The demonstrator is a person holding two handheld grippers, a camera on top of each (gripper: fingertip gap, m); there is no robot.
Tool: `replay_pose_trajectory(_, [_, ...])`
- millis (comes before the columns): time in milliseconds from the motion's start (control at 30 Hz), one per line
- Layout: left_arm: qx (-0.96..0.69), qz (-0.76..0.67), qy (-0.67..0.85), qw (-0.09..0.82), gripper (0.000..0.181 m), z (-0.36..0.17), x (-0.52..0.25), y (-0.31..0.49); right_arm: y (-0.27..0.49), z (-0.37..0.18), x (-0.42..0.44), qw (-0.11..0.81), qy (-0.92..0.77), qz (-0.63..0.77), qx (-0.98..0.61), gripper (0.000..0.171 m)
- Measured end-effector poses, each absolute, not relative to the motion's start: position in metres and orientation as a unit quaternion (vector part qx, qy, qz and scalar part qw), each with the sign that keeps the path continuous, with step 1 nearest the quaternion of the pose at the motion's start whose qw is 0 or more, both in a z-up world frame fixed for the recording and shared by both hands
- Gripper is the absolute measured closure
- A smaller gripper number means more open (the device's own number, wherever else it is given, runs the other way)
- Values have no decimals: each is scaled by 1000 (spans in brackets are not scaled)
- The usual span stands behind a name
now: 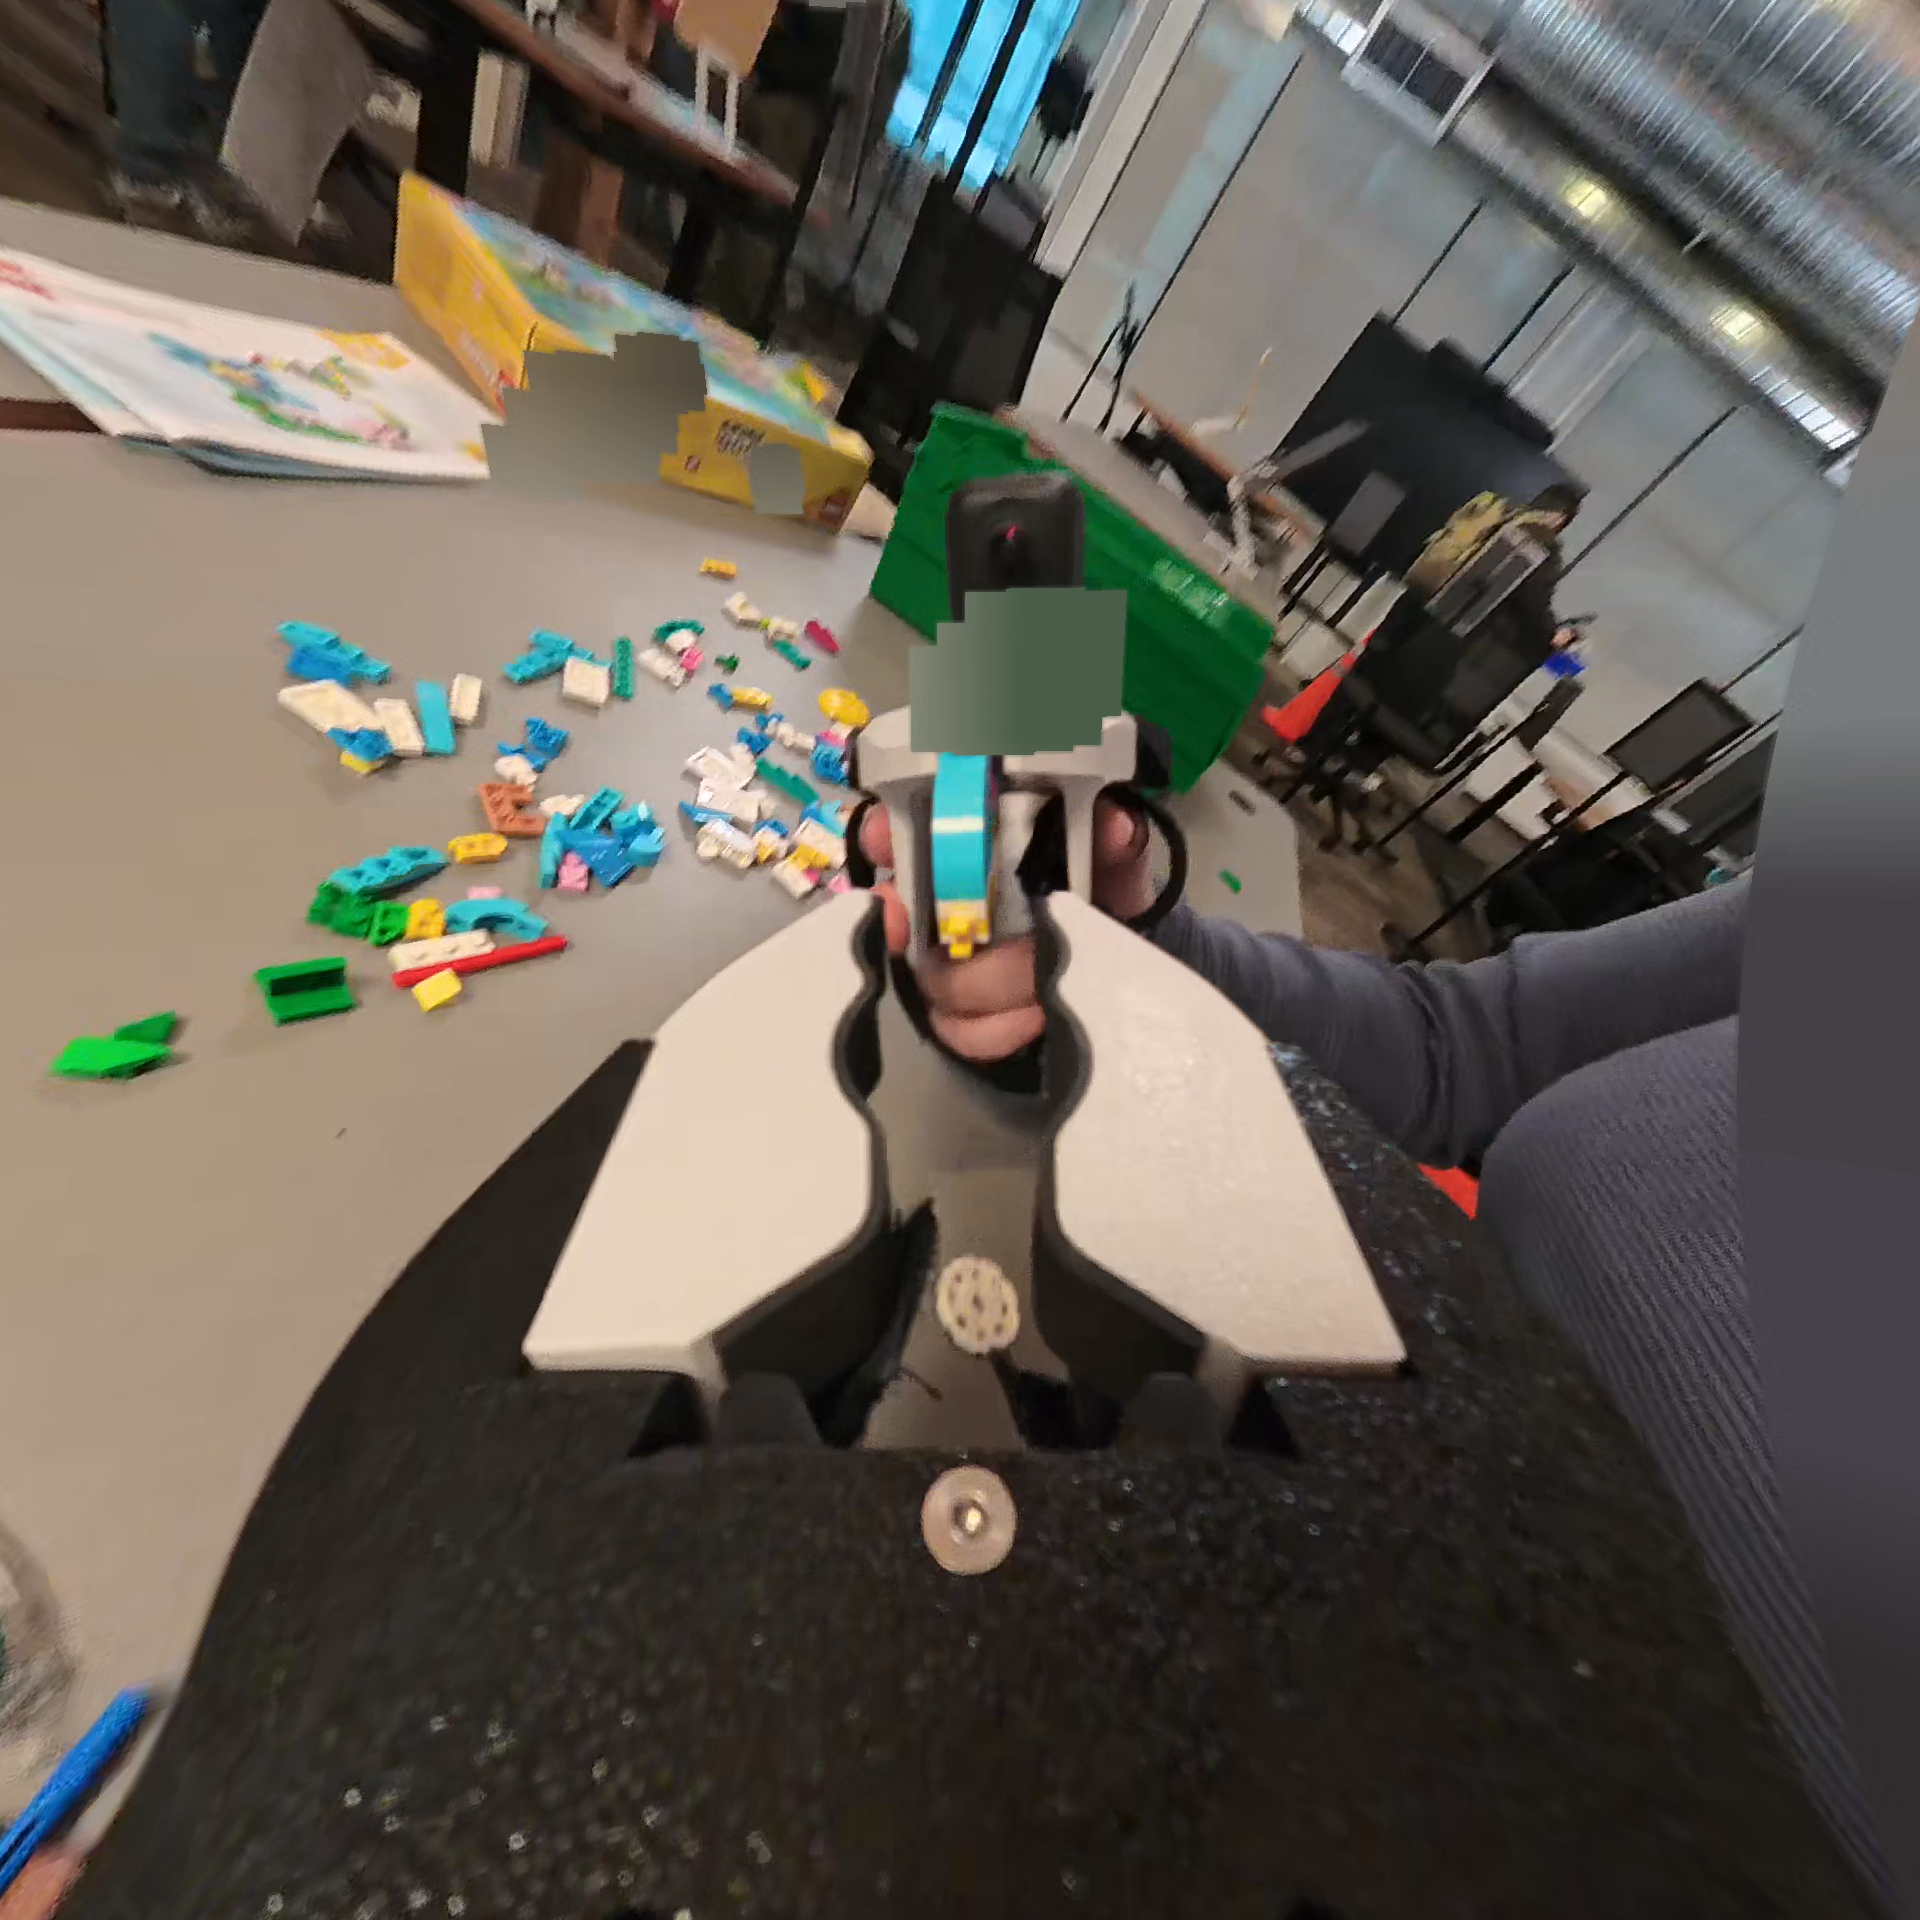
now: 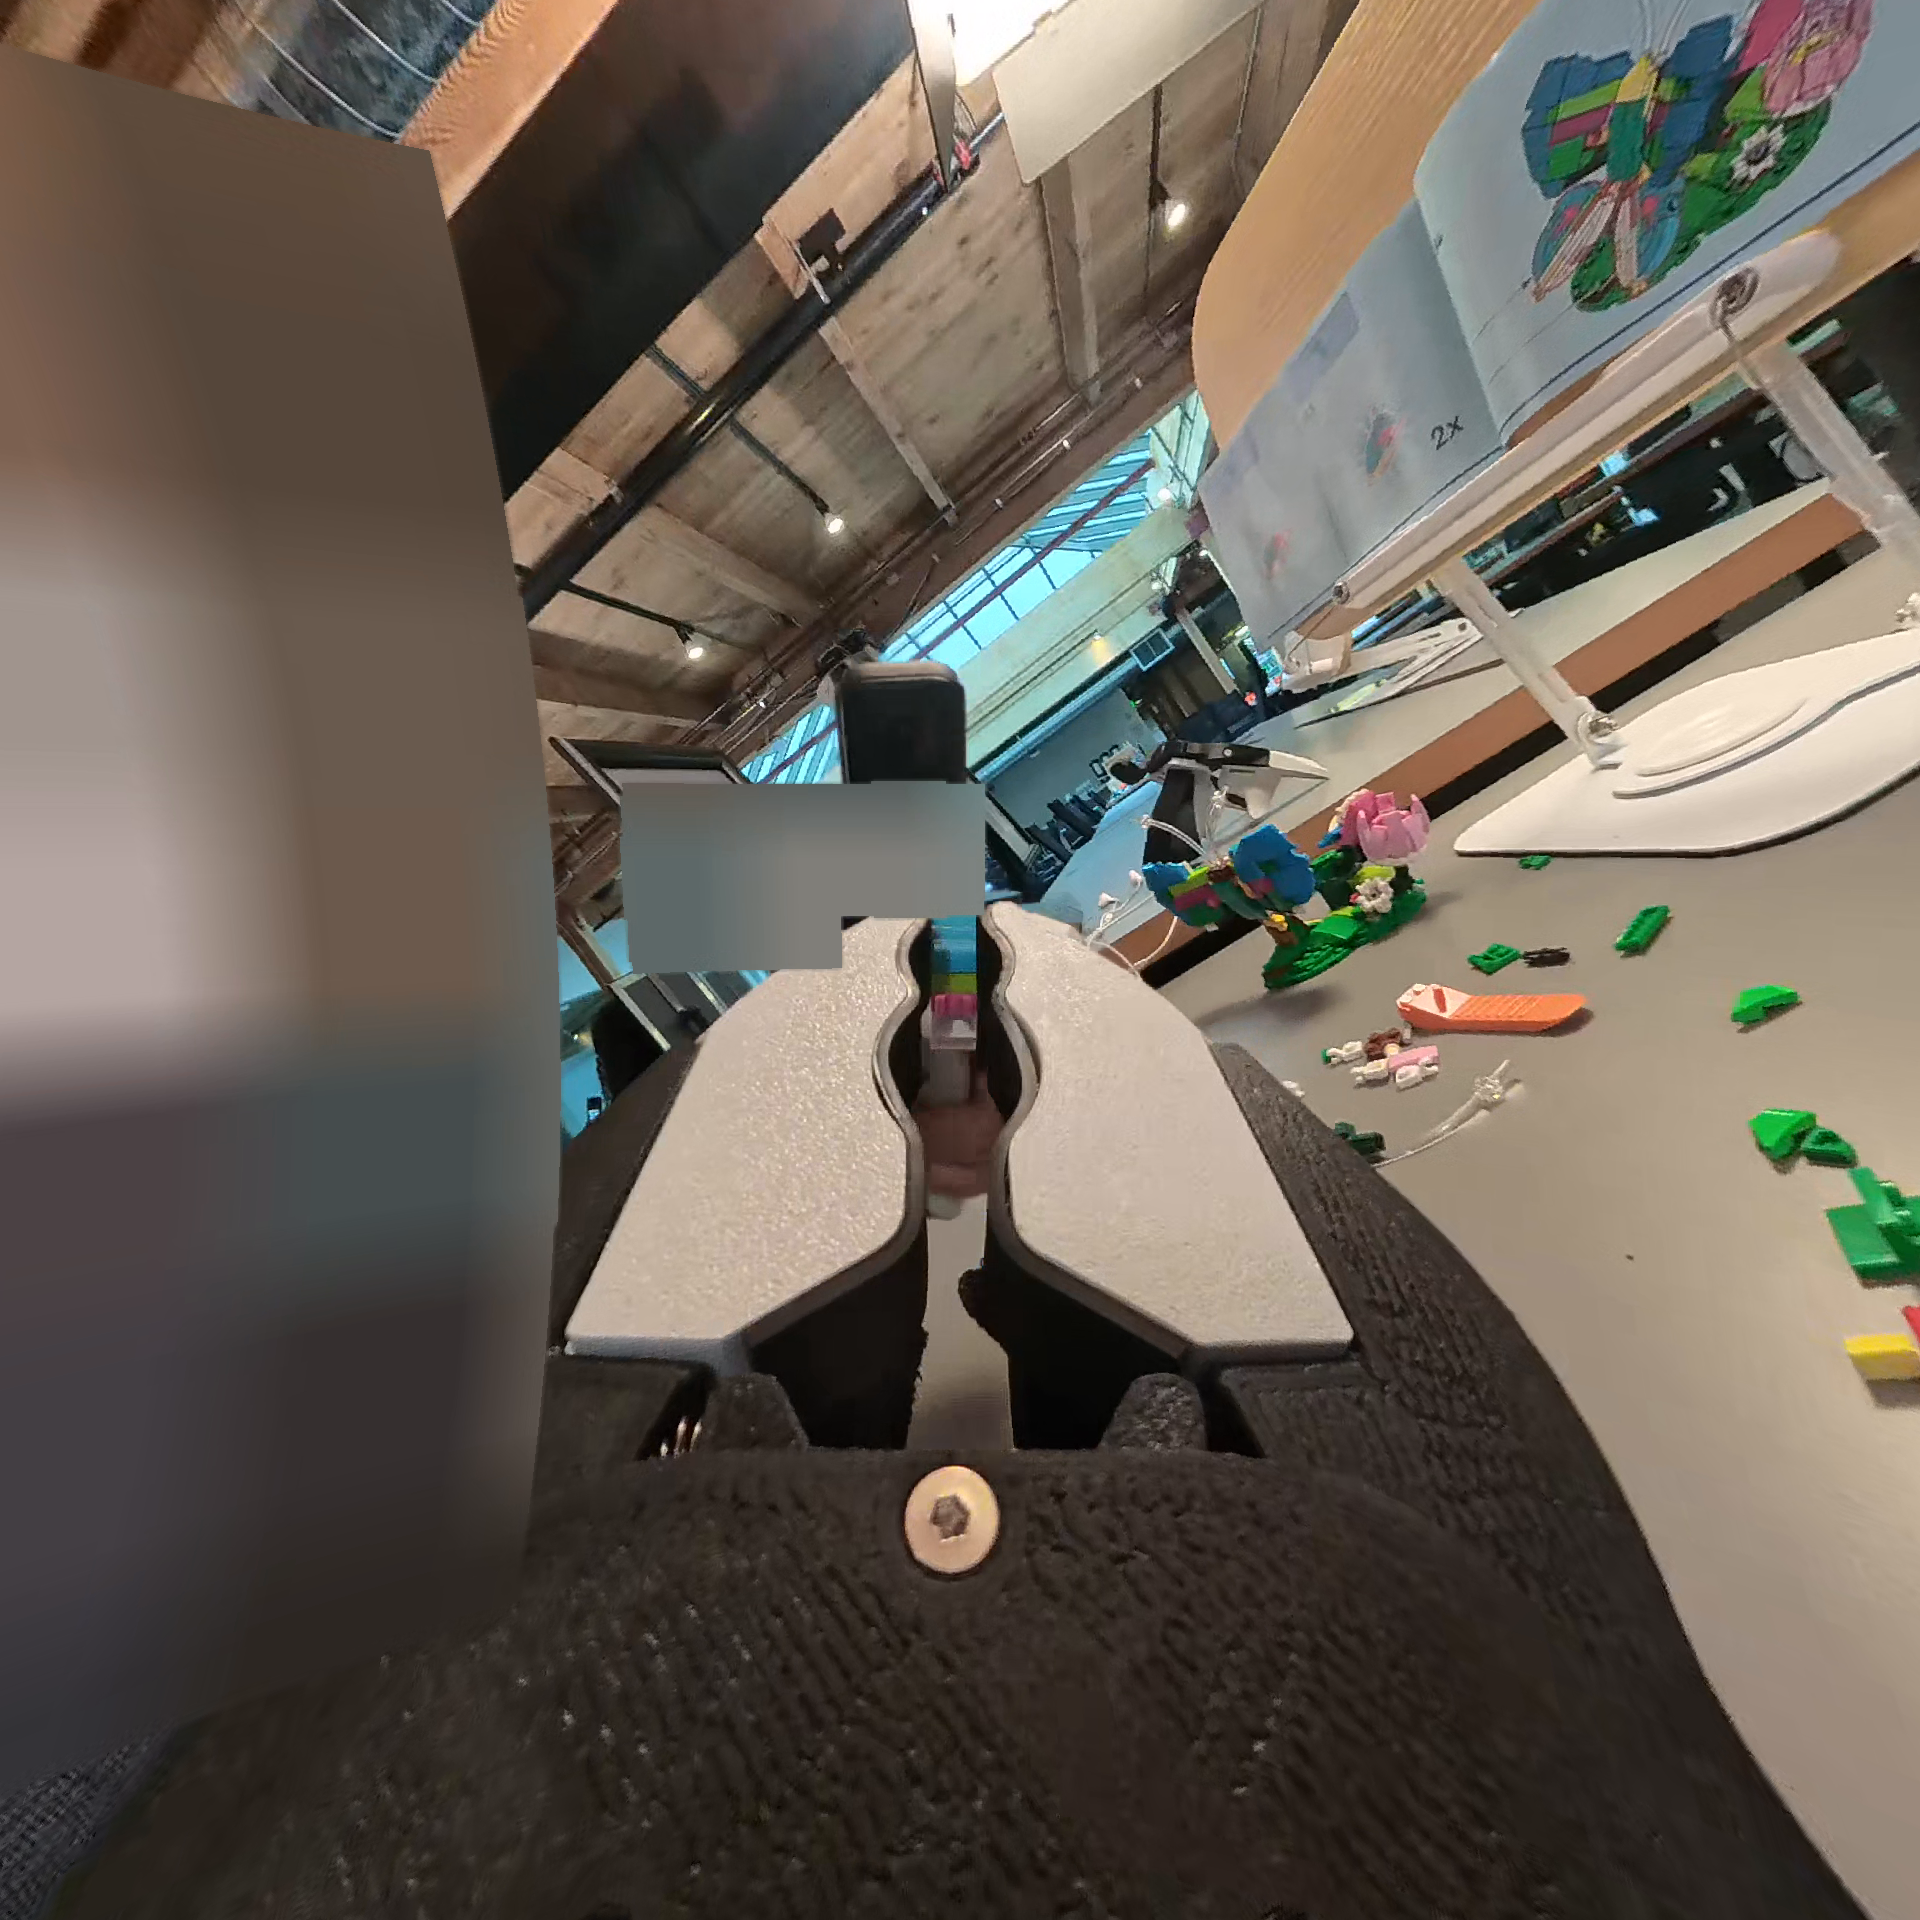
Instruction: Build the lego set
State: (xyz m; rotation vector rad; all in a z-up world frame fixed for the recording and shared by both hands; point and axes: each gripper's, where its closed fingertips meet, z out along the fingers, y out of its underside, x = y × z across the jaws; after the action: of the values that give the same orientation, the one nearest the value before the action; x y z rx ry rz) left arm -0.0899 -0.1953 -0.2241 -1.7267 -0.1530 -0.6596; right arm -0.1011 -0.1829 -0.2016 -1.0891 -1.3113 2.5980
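My right gripper (image 2: 954,935) is shut on a small lego assembly (image 2: 954,1013) of teal, green, pink and white pieces, held in the air. In the left wrist view the right gripper (image 1: 966,800) faces me, a hand (image 1: 987,1003) around its grip, with the assembly (image 1: 961,852) pointing toward me, teal with a yellow and pink end. My left gripper (image 1: 956,925) is open, its white fingers (image 1: 769,1122) apart. The assembly's near end sits in the gap at their tips and touches neither. In the right wrist view the left gripper is mostly hidden behind a patch.
Loose bricks (image 1: 582,821) and green pieces (image 1: 301,987) lie on the grey table (image 1: 208,1195), with a booklet (image 1: 239,374), yellow box (image 1: 468,281) and green bin (image 1: 1195,644) behind. On the right: a flower model (image 2: 1330,894), orange separator (image 2: 1496,1008), green bricks (image 2: 1870,1226), booklet stand (image 2: 1714,758). The tips of both grippers are at nearly the same place.
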Motion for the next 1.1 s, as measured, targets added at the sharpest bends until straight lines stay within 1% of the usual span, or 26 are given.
replay_pose_trajectory(33, [-729,-295,-62,615,168,-221,-88,-194,-183,-202,-101,19,-424,836,-348,165])
replay_pose_trajectory(67, [-718,-297,-62,627,172,-219,-90,-194,-184,-202,-100,21,-427,836,-345,165])
replay_pose_trajectory(167, [-711,-324,-62,621,173,-222,-89,-195,-184,-206,-99,58,-461,819,-336,165])
replay_pose_trajectory(267, [-740,-320,-80,586,173,-231,-96,-198,-180,-218,-100,112,-529,774,-329,159])
replay_pose_trajectory(367, [-768,-327,-90,544,173,-237,-99,-203,-177,-226,-98,118,-573,743,-324,153])
replay_pose_trajectory(467, [-787,-324,-87,518,173,-238,-102,-208,-180,-237,-96,105,-606,718,-325,146])
replay_pose_trajectory(633, [-784,-325,-85,522,173,-233,-109,-216,-183,-236,-96,123,-590,736,-309,146])
replay_pose_trajectory(1100, [-744,-329,-121,570,173,-221,-116,-231,-192,-248,-99,92,-582,743,-316,149])
